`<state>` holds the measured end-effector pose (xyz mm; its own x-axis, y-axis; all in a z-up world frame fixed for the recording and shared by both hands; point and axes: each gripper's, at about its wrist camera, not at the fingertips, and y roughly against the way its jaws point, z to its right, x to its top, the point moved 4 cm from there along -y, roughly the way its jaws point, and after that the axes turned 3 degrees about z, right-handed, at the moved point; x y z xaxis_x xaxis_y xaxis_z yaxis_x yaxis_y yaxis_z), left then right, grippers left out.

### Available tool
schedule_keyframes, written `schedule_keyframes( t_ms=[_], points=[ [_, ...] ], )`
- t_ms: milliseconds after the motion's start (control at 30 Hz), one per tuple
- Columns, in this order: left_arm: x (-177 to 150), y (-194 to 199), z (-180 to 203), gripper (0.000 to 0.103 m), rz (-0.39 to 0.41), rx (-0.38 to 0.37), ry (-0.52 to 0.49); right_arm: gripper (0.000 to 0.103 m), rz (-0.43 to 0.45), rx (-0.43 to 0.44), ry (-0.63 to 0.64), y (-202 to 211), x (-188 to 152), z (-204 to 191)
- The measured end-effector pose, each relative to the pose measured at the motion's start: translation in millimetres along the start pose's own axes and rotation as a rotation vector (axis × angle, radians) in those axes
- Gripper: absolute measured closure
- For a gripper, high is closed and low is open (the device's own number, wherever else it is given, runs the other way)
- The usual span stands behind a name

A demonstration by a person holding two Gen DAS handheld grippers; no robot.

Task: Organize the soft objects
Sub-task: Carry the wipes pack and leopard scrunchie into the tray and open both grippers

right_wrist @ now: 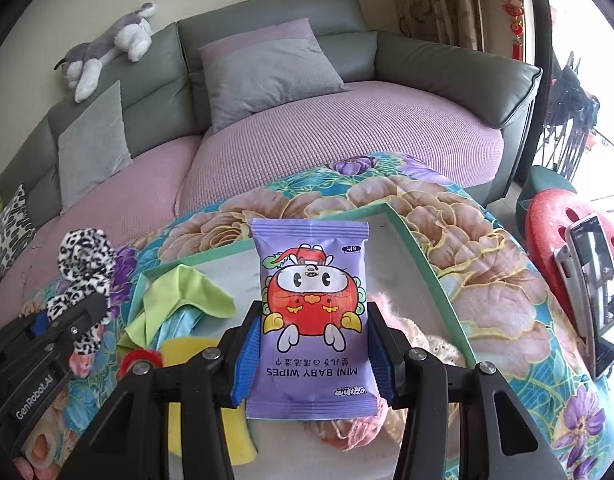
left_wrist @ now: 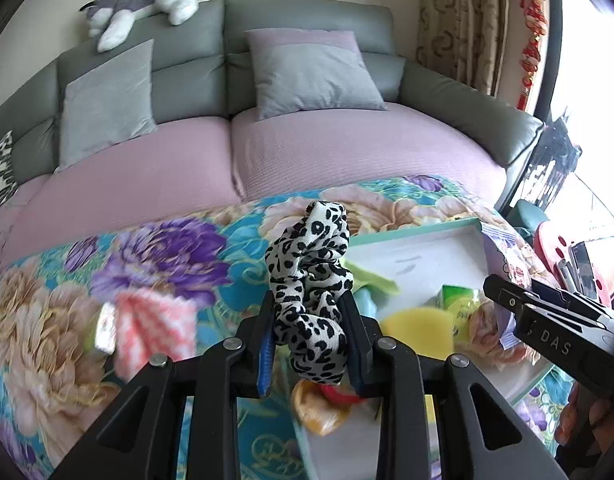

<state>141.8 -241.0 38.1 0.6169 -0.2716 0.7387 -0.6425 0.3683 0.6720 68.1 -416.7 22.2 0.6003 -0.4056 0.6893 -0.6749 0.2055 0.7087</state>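
**A:** Start with the left wrist view. Your left gripper [left_wrist: 309,336] is pinching the leopard-print scrunchie [left_wrist: 311,276] at lower centre of the frame; the fabric bulges up above the pads and hangs loose below them. It sits above the near left edge of the green-rimmed tray [left_wrist: 415,234].

**B:** How will it handle?

**A:** I'd judge it very light and wholly limp. It will squash under the pads and spring back on release, so it may cling to the rubber. You hold it through the middle of the bunched ring, which looks a sound place.

**B:** And what is under it?

**A:** A yellow sponge [left_wrist: 417,330] and a lime-green cloth [left_wrist: 371,276] lie in the tray, right of centre. A pink-and-white checked cloth [left_wrist: 155,324] lies on the floral blanket [left_wrist: 47,320] at lower left, outside the tray.

**B:** Now the right wrist view.

**A:** Your right gripper [right_wrist: 313,344] is clamped on the purple baby wipes pack [right_wrist: 311,308], mid-frame, held by its two long sides over the tray's white floor [right_wrist: 411,280]. The pack stands upright, print upside down to the camera.

**B:** Handling?

**A:** Probably soft but fuller than the scrunchie, with slick film. I'd expect it could slide between the pads if you loosen; the side grip near its lower half seems steady. Pink yarn-like stuff [right_wrist: 391,308] lies just behind it in the tray.
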Motion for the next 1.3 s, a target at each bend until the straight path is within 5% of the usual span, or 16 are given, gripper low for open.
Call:
schedule_keyframes(
  t_ms=[500,1067,1300],
  points=[
    [8,-53,39,0.072,-0.076,-0.057,-0.09,0.052,-0.039,-0.023,0.002,-20,-4,6],
    [-11,-95,43,0.068,-0.201,-0.045,-0.083,0.052,-0.07,-0.021,0.007,-29,-8,7],
    [-6,-79,38,0.049,-0.211,-0.044,-0.08,0.051,-0.075,-0.023,0.026,-31,-8,5]
  ],
)
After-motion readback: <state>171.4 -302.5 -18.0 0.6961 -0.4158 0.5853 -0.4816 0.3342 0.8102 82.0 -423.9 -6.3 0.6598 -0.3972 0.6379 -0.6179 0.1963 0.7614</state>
